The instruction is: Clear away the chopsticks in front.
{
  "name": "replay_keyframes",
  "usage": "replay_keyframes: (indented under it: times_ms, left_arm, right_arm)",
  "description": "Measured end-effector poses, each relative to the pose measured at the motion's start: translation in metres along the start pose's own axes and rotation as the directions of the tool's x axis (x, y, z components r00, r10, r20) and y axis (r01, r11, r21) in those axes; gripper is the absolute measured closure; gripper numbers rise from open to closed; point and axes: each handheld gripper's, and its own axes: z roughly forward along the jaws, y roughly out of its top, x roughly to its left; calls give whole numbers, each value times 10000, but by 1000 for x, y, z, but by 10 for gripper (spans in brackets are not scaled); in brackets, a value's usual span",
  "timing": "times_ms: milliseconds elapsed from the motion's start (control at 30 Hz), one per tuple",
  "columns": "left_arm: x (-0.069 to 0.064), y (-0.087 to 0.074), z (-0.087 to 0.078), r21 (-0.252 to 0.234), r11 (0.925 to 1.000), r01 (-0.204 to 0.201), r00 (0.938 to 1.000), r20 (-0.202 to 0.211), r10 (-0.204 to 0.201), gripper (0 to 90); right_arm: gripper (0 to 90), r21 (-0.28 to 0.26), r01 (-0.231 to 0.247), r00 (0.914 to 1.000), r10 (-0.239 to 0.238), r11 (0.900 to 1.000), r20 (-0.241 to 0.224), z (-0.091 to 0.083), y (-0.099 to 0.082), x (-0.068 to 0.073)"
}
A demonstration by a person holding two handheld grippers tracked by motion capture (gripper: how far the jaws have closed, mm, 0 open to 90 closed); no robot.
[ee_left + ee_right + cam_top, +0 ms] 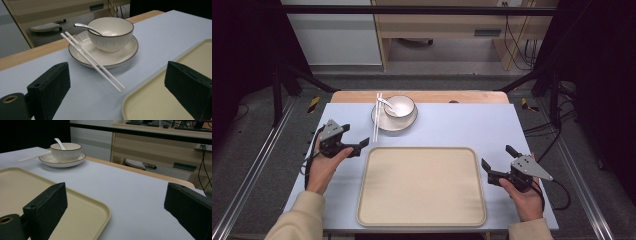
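While both forearms rest low beside the tray [422, 186], left tool [353, 146] and right tool [495, 165] stand released.

No legible text, labels, brands, numbers or signs anywhere.

Beyond the table [462, 125] stands a light wooden desk [447, 25], with black cables [517, 45] hanging at its right. Metal rails [252, 175] run along the grey floor [257, 130] on either side.
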Motion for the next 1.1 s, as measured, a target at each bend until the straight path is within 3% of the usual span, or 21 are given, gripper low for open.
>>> replay_keyframes:
  times_ms: [33,133,300,333,433,467,500,533,700,767,800,900,933,967,1000,1033,1100]
  left_arm:
    - [0,0,0,0,10000,0,10000,0,0,62]
    - [8,22,19,-163,9999,-30,10000,9,30,77]
    - [16,38,32,-283,9996,-21,9990,-447,9,91]
    - [18,45,36,-249,9996,165,9972,-719,-182,100]
    - [20,51,37,-284,9983,506,9953,-809,-527,109]
    - [20,57,37,-60,9972,749,9913,-1081,-751,125]
    - [20,57,37,-60,9972,749,9913,-1081,-751,153]
    - [20,64,35,142,9939,1095,9863,-1259,-1068,167]
    - [17,79,33,665,9909,1171,9817,-1583,-1054,285]
    - [12,85,36,984,9905,963,9827,-1676,-789,319]
    - [7,87,40,1475,9868,674,9844,-1707,-418,341]
    - [5,85,47,1861,9810,550,9847,-1729,-224,379]
    - [4,80,57,2299,9719,499,9847,-1741,-94,402]
    - [4,80,57,2299,9719,499,9847,-1741,-94,428]
    - [6,73,67,2587,9639,635,9849,-1723,-186,445]
    - [6,73,67,2587,9639,635,9849,-1723,-186,457]
    - [10,64,80,2923,9539,686,9854,-1693,-190,489]
  right_arm:
    - [49,31,-6,10000,6,10000,19,-1,1,0]
    - [54,30,-47,9999,46,10000,109,-3,1,0]
    - [54,303,29,9998,-35,9995,191,-3,-2,0]
    - [54,333,45,9996,-55,9994,280,-5,-2,0]
    - [55,311,76,9987,-91,9995,492,-7,-2,-1]
    - [57,306,89,9985,-105,9995,540,-7,-2,-1]
    - [58,295,83,9983,-100,9995,582,-7,-2,-2]
    - [59,288,80,9982,-97,9996,597,-7,-2,-2]
    - [60,372,146,9974,-172,9992,704,-7,-2,-2]
    - [60,401,189,9967,-220,9990,785,-10,-3,-3]
    - [60,388,119,9965,-150,9992,818,-11,-3,-5]
    - [62,383,29,9965,-60,9993,830,-12,-4,-7]
    - [62,402,5,9964,-39,9992,845,-11,-4,-8]
    - [62,406,1,9966,-35,9992,826,-10,-3,-9]
    - [63,426,-23,9966,-13,9991,824,-10,-3,-9]
    - [63,426,-23,9966,-13,9991,824,-10,-3,-9]
    - [63,472,-32,9970,-5,9989,779,-7,-3,-9]
